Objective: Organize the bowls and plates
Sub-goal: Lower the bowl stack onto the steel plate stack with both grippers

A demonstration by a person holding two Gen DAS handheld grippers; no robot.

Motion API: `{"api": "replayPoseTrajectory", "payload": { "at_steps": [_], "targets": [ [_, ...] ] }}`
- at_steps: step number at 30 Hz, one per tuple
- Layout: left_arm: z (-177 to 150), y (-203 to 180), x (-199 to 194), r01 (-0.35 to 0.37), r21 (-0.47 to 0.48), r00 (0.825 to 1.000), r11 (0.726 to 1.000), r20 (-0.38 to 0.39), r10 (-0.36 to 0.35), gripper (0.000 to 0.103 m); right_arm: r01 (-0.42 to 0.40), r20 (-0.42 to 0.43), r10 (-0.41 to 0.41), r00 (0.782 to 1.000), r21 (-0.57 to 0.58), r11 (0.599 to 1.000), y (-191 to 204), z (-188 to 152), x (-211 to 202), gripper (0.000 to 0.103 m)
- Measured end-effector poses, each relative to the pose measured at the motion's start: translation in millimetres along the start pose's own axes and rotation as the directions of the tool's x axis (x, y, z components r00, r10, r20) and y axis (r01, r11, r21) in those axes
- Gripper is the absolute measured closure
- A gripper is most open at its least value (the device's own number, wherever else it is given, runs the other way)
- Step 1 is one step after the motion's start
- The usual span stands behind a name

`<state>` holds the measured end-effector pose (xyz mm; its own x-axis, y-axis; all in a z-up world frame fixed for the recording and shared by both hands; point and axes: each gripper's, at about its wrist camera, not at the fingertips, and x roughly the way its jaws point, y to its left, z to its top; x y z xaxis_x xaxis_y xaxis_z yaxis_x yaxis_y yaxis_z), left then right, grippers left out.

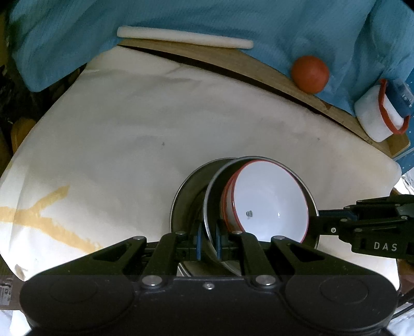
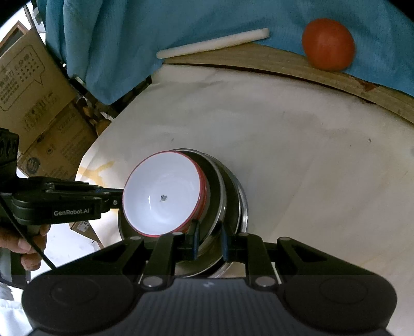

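A white bowl with a red rim [image 1: 269, 199] sits inside a steel bowl [image 1: 214, 193], and that one tilts over a second steel bowl [image 1: 186, 201] on the white table. My left gripper [image 1: 208, 241] is shut on the near rim of the upper steel bowl. In the right wrist view the white bowl [image 2: 163, 199] rests in the steel bowl [image 2: 220, 196], with the lower steel bowl [image 2: 242, 204] beneath. My right gripper [image 2: 209, 241] is shut on the steel bowl's rim from the other side. Each gripper shows in the other's view, the right [image 1: 320, 222] and the left [image 2: 113, 196].
A white sheet [image 1: 155, 129] covers the table, with a wooden board edge [image 1: 258, 69] behind. On the blue cloth [image 1: 181, 18] lie a white rod [image 1: 183, 40], an orange-red ball [image 1: 310, 73] and a white block with a red band [image 1: 375, 116]. Cardboard boxes [image 2: 38, 103] stand at the left.
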<state>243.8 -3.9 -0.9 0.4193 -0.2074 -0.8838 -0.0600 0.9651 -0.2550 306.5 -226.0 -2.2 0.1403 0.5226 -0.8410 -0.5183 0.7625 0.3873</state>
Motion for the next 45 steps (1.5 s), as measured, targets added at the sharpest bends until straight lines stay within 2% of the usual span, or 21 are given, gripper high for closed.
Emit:
{"api": "replayPoseTrajectory", "payload": {
  "at_steps": [45],
  "targets": [
    [-0.4, -0.3, 4.7, -0.013, 0.001, 1.000, 1.000, -0.023, 0.013, 0.092, -0.008, -0.013, 0.008, 1.000, 0.005, 1.000, -3.2, -1.0, 4.4, 0.084]
  ]
}}
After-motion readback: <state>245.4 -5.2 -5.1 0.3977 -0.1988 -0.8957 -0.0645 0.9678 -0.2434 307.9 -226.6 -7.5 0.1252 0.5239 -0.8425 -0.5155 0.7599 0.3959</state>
